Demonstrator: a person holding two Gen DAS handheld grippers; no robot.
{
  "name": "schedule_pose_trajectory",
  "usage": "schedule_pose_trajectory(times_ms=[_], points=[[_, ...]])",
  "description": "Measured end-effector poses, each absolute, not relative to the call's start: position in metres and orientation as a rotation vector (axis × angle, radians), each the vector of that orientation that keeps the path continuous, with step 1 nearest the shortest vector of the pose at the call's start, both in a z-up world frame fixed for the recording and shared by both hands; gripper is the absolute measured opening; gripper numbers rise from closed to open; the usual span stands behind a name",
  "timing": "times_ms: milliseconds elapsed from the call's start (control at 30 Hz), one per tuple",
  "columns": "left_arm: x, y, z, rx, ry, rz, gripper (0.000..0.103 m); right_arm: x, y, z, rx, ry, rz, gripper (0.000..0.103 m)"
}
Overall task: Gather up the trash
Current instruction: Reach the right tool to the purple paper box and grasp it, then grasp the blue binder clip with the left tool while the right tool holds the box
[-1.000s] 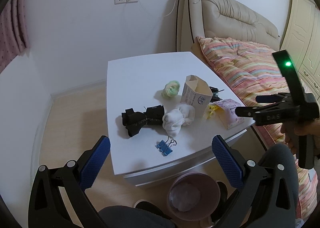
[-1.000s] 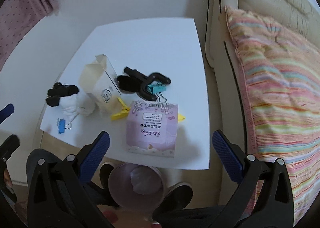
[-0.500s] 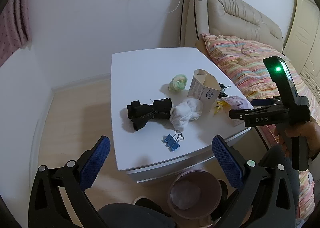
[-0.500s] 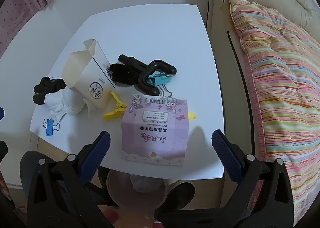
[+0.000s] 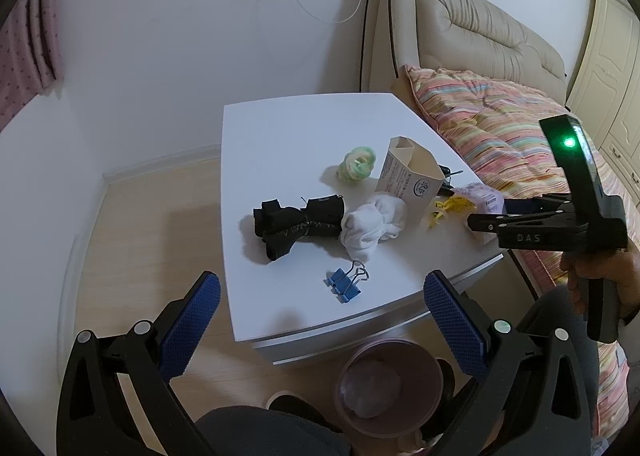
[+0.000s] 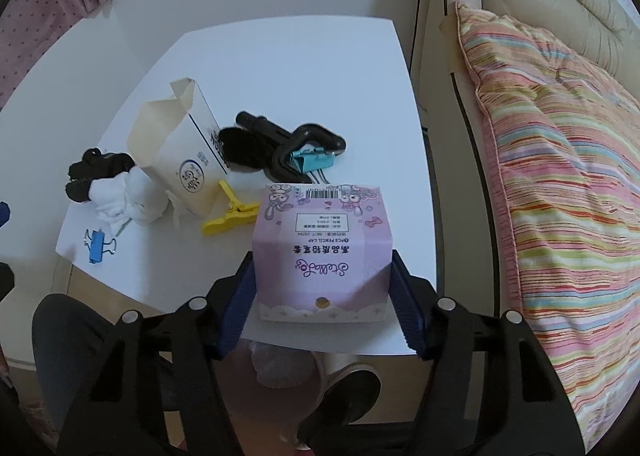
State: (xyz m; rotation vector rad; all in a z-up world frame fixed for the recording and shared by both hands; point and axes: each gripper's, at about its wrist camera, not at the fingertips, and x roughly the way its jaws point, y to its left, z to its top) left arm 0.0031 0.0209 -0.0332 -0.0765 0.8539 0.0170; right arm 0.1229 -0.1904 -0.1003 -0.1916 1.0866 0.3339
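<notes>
Right gripper (image 6: 322,296): the purple box (image 6: 323,252) is pinched between the blue pads, one against each side wall; the grip is placed at the box's near end.
Left gripper (image 5: 320,316): the fingers are spread wide and nothing is held; it is hung above the near edge of the table (image 5: 304,135), well apart from the items.
Purple box: it is seen at the table's near right corner, close to the edge; whether its base is touching the top cannot be told.
Trash bin (image 5: 390,384): a pink bin is set on the floor just below the table's near edge, with some crumpled material already inside.
Other trash, as judged: an open beige carton (image 5: 410,179) is stood mid-table, touching the white cloth (image 5: 374,225).
Other items: black socks (image 5: 298,223), a blue clip (image 5: 344,284), a green ring (image 5: 358,163), a yellow clip (image 6: 232,211), a teal clip (image 6: 314,159) and a black clamp (image 6: 288,139) are left on the table.
Step in hand, as judged: the box is being taken for the bin.
Risk, crushing: thin card walls could be buckled by a hard squeeze, and the box could be let slip.
Risk, tilting: since only the near end is gripped, the far end could sag.
Risk, missed drop: the bin is partly hidden under the table edge, so a release too early could land the box on the floor.
</notes>
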Motion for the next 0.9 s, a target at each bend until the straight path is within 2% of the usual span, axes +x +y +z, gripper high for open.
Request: schedule_pose_trajectory(times_ms=[400,733,767,833,900], points=[[0.023,0.013,-0.046,-0.076,0.927,-0.007,0.097,0.103,-0.196,-0.059,-0.184,0.989,0.378,0.063],[0.05,0.004,-0.066,-0.053,0.992,-0.106,0.097,0.095,-0.202,-0.048,-0.163,0.972,0.402,0.063],[0.051,0.003,-0.068,-0.051,0.998,-0.111,0.095,0.094,-0.202,-0.048,-0.162,0.972,0.403,0.063],[0.055,0.002,-0.074,-0.043,1.021,-0.115,0.078,0.093,-0.202,-0.049,-0.16,0.971,0.405,0.063],[0.057,0.001,-0.08,-0.042,1.04,-0.114,0.072,0.093,-0.202,-0.048,-0.159,0.972,0.407,0.063]])
